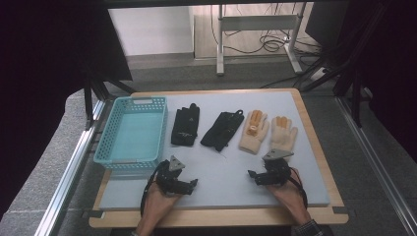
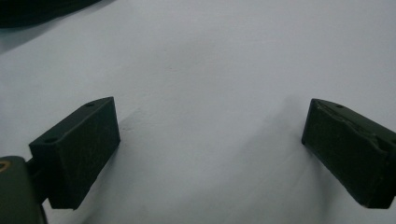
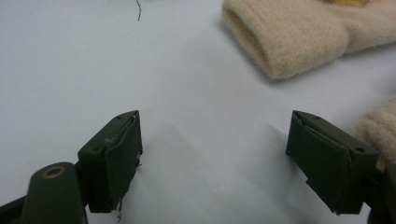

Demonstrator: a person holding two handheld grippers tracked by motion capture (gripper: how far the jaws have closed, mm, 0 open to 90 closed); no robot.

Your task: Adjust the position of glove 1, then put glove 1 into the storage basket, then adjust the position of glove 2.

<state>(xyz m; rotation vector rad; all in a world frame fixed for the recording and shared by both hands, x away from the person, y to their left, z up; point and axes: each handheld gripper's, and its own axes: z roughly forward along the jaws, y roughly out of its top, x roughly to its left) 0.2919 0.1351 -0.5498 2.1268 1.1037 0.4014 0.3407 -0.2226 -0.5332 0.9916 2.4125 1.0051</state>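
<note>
Both black two-jaw grippers, left (image 1: 193, 184) and right (image 1: 253, 176), rest wide open and empty; cream knitted glove cuff (image 3: 285, 39) lies just beyond right fingers (image 3: 112, 158), so a shallow pinch could snag loose knit, dragging its neighbouring cream glove (image 1: 283, 132).

The right gripper view's top edge cuts off one cream glove (image 3: 299, 39) (fingers unseen), its right edge another (image 3: 380, 126).

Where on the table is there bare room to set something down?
The grey mat is bare between the left gripper and right gripper, and along its near edge. The blue basket is empty. The black gloves and cream gloves crowd the far half.
</note>
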